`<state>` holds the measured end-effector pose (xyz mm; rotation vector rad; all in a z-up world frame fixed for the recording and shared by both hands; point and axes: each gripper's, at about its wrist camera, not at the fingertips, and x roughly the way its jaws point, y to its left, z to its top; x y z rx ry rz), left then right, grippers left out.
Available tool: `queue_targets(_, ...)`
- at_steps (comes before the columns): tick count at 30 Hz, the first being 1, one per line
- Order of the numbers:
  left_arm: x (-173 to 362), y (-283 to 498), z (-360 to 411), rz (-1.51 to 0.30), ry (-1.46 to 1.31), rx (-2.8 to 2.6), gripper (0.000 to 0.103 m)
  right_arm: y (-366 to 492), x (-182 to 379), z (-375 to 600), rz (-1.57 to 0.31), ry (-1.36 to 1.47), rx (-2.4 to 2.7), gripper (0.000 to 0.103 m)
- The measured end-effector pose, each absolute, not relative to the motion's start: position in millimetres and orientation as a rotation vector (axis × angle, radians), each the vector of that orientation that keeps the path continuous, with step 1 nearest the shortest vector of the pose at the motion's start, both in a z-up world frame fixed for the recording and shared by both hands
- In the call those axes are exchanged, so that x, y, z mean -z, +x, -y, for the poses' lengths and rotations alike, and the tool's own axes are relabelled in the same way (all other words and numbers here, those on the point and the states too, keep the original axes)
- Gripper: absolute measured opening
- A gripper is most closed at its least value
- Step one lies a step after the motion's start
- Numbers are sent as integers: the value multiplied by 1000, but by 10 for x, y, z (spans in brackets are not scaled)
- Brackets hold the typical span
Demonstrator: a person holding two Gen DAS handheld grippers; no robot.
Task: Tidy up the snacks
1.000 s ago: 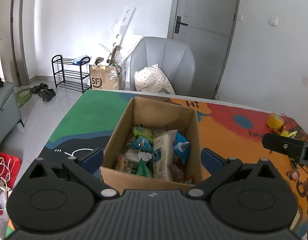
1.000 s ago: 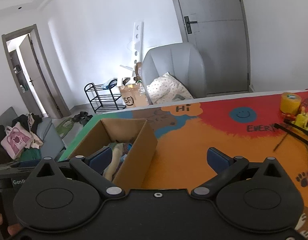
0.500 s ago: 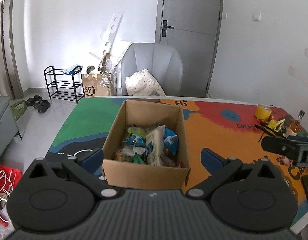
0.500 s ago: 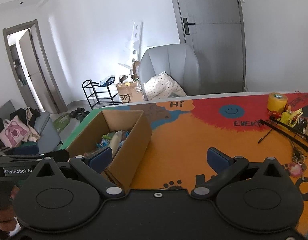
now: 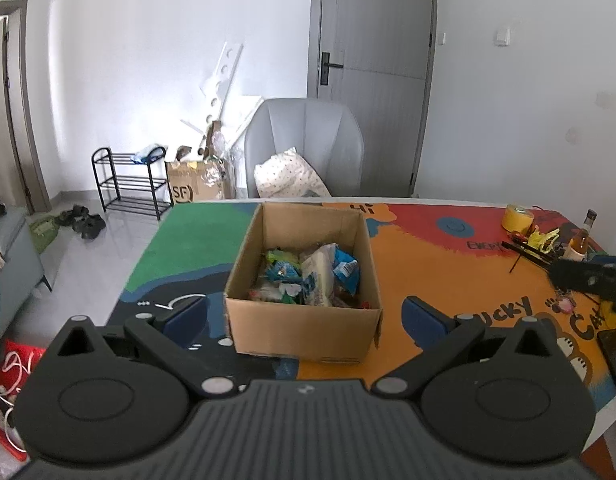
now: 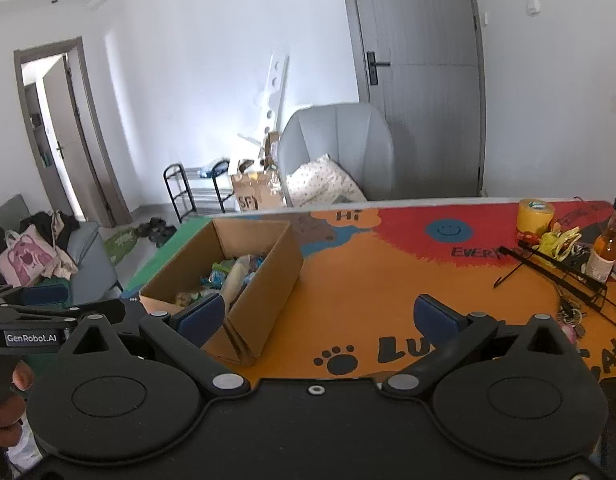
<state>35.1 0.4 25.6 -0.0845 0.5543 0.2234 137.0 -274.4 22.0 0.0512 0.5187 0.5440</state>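
An open cardboard box (image 5: 304, 326) stands on the colourful table mat and holds several snack packets (image 5: 312, 274) in blue, green and white wrappers. My left gripper (image 5: 304, 316) is open and empty, held back from the box's near wall with a finger to each side of it. My right gripper (image 6: 316, 320) is open and empty, to the right of the box (image 6: 264, 296), above the orange part of the mat. The snack packets (image 6: 232, 276) also show in the right wrist view.
A yellow tape roll (image 6: 535, 216), a bottle (image 6: 606, 248), a black wire stand (image 6: 548, 264) and yellow wrappers lie at the table's right end. A grey chair (image 5: 304, 148) with a pillow stands behind the table. A shoe rack (image 5: 128, 184) and a carton stand by the wall.
Both grippers have pulled back and up from the box, so it looks smaller and farther. More of the table's right end has come into view. Both stay open and empty.
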Motion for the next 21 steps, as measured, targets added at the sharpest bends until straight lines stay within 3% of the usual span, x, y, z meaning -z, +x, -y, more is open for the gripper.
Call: queue_targets(21,-444,8,24,-510,-120,-163,103,1065,-350,3008,-503,51,-542,103)
